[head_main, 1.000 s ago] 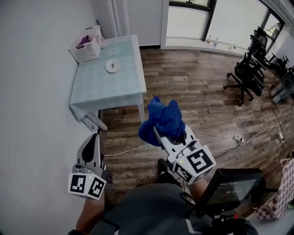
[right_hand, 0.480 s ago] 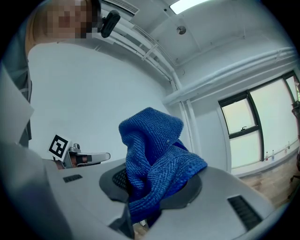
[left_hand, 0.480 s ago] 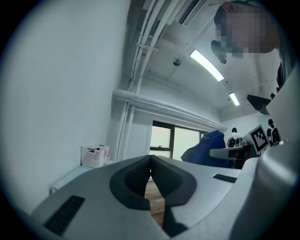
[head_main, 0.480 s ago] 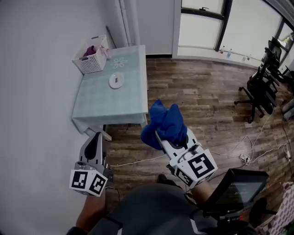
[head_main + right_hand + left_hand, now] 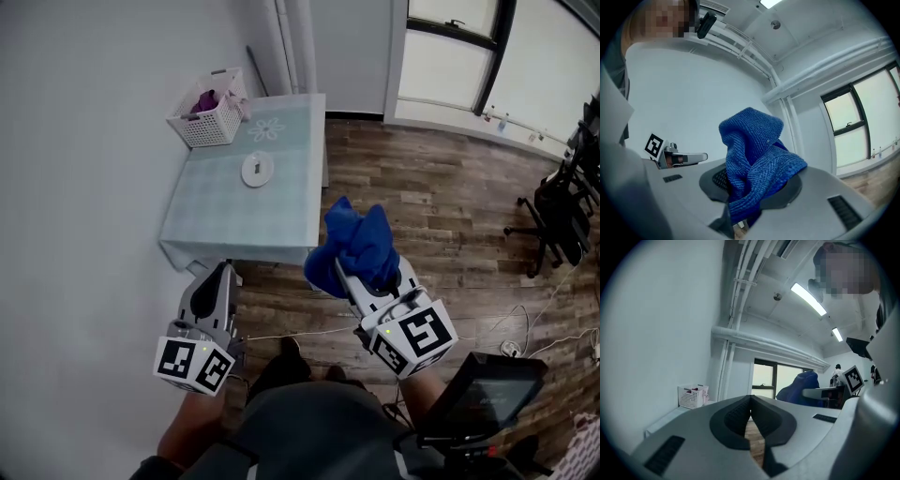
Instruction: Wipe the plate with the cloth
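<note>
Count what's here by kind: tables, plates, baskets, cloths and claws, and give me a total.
Tables: 1, the table
Plates: 1, the plate on the table
Baskets: 1, the basket at the table's far corner
Cloths: 1, the blue cloth, gripped in the right claw
Claws: 2, the right claw and the left claw, which is shut and empty
Total: 6

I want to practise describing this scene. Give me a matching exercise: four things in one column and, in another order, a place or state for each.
Things:
1. cloth
2. plate
3. basket
4. left gripper

Places or states:
A. shut, with nothing in it
B. far left corner of the table, by the wall
C. clamped in the right gripper
D. flat on the table, nearer than the basket

Pairs: 1-C; 2-D; 3-B; 4-A
</note>
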`<state>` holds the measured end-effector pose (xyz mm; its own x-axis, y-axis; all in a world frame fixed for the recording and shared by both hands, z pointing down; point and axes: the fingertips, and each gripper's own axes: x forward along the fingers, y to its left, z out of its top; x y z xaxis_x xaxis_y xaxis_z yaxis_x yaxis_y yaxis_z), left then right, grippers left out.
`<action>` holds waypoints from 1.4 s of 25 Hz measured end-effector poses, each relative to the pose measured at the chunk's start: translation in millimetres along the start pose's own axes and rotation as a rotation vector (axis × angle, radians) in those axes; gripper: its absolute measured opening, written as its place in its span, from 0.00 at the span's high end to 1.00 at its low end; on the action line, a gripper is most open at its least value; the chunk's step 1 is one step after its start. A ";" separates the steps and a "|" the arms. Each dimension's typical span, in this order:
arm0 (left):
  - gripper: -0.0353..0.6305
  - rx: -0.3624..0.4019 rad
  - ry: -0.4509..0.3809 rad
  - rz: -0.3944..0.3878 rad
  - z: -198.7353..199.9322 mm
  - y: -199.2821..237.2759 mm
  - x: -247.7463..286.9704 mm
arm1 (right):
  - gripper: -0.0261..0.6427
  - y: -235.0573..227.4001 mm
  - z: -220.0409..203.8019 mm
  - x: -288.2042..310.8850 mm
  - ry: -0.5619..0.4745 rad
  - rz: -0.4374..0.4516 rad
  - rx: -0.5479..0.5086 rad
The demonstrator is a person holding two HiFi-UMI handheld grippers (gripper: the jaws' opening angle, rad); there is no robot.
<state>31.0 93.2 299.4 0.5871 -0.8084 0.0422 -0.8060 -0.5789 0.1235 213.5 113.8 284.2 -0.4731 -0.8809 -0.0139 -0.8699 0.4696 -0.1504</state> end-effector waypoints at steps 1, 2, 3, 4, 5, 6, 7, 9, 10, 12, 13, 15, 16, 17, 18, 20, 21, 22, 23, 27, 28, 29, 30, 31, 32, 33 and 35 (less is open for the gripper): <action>0.93 -0.004 0.002 0.001 -0.9 5.1 7.5 | 0.78 -4.4 0.3 9.0 0.001 0.000 0.000; 0.94 -0.009 0.001 0.000 -1.9 10.2 14.5 | 0.78 -8.3 -0.3 17.8 0.002 0.000 0.001; 0.93 -0.011 0.000 -0.001 -2.7 15.0 20.7 | 0.78 -11.6 -1.6 25.7 0.003 0.001 0.002; 0.93 -0.011 -0.003 -0.002 -3.1 19.4 25.9 | 0.78 -14.4 -3.3 32.9 0.004 0.000 0.002; 0.93 -0.008 -0.008 -0.003 -3.2 24.0 30.5 | 0.78 -16.7 -5.1 39.8 0.007 0.000 0.001; 0.93 -0.004 -0.012 -0.002 -2.9 29.5 34.7 | 0.78 -18.7 -6.6 47.0 0.010 -0.002 0.001; 0.93 -0.001 -0.015 0.002 -2.4 36.8 39.2 | 0.78 -20.4 -7.6 55.5 0.014 -0.004 0.002; 0.93 -0.003 -0.013 0.009 1.4 60.6 52.7 | 0.78 -23.8 -8.3 81.7 0.021 -0.010 0.009; 0.94 -0.006 -0.010 0.009 4.1 76.6 62.2 | 0.78 -25.8 -8.2 100.0 0.025 -0.014 0.011; 0.93 -0.020 -0.009 0.003 7.9 109.2 82.5 | 0.78 -30.7 -7.5 139.9 0.032 -0.020 0.003; 0.93 -0.028 -0.009 -0.003 9.5 121.8 90.8 | 0.78 -33.1 -6.8 156.7 0.034 -0.024 -0.002; 0.93 -0.039 -0.007 -0.016 13.1 136.0 100.5 | 0.78 -35.4 -5.3 178.5 0.035 -0.029 -0.002; 0.93 -0.039 -0.005 -0.021 15.4 141.1 103.8 | 0.78 -35.4 -4.9 186.7 0.037 -0.029 0.000; 0.93 -0.039 -0.005 -0.025 18.2 148.4 108.6 | 0.78 -35.6 -4.6 197.1 0.041 -0.030 0.001; 0.93 -0.041 -0.007 -0.028 21.3 159.3 115.7 | 0.78 -36.2 -3.9 211.4 0.045 -0.030 -0.001; 0.93 -0.048 -0.009 -0.032 26.0 188.1 133.3 | 0.78 -37.9 -2.2 247.3 0.051 -0.030 -0.006; 0.93 -0.048 -0.003 -0.031 25.7 202.2 141.9 | 0.78 -39.3 -2.0 264.5 0.054 -0.033 -0.007; 0.93 -0.049 0.007 -0.027 23.3 214.2 149.6 | 0.78 -41.3 -2.4 278.9 0.058 -0.037 -0.008; 0.93 -0.054 0.019 -0.021 19.3 223.4 156.2 | 0.78 -43.6 -3.3 290.4 0.064 -0.040 -0.009; 0.93 -0.076 0.058 0.001 5.7 238.1 174.1 | 0.78 -51.6 -9.2 316.8 0.093 -0.022 -0.018; 0.93 -0.075 0.063 0.007 3.0 238.2 177.5 | 0.78 -54.3 -10.6 319.6 0.096 -0.018 -0.017; 0.93 -0.073 0.068 0.013 0.0 238.5 181.6 | 0.78 -57.7 -12.4 322.2 0.098 -0.015 -0.015; 0.93 -0.074 0.076 0.019 -4.2 240.2 187.3 | 0.78 -61.8 -15.3 326.5 0.103 -0.012 -0.012; 0.93 -0.081 0.090 0.025 -9.6 244.7 195.0 | 0.78 -66.8 -19.4 334.0 0.110 -0.009 -0.008; 0.93 -0.092 0.108 0.030 -15.5 252.0 204.4 | 0.78 -72.8 -23.7 345.0 0.120 -0.006 -0.003; 0.93 -0.104 0.127 0.033 -20.8 260.8 215.0 | 0.78 -79.5 -27.1 358.7 0.129 -0.003 0.000; 0.93 -0.117 0.164 0.038 -30.5 276.3 235.4 | 0.78 -93.8 -31.7 385.2 0.142 0.003 0.002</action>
<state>-51.2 -253.9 373.7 0.5687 -0.7958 0.2083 -0.8191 -0.5244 0.2326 108.4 -267.6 324.3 -0.4908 -0.8621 0.1261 -0.8682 0.4720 -0.1530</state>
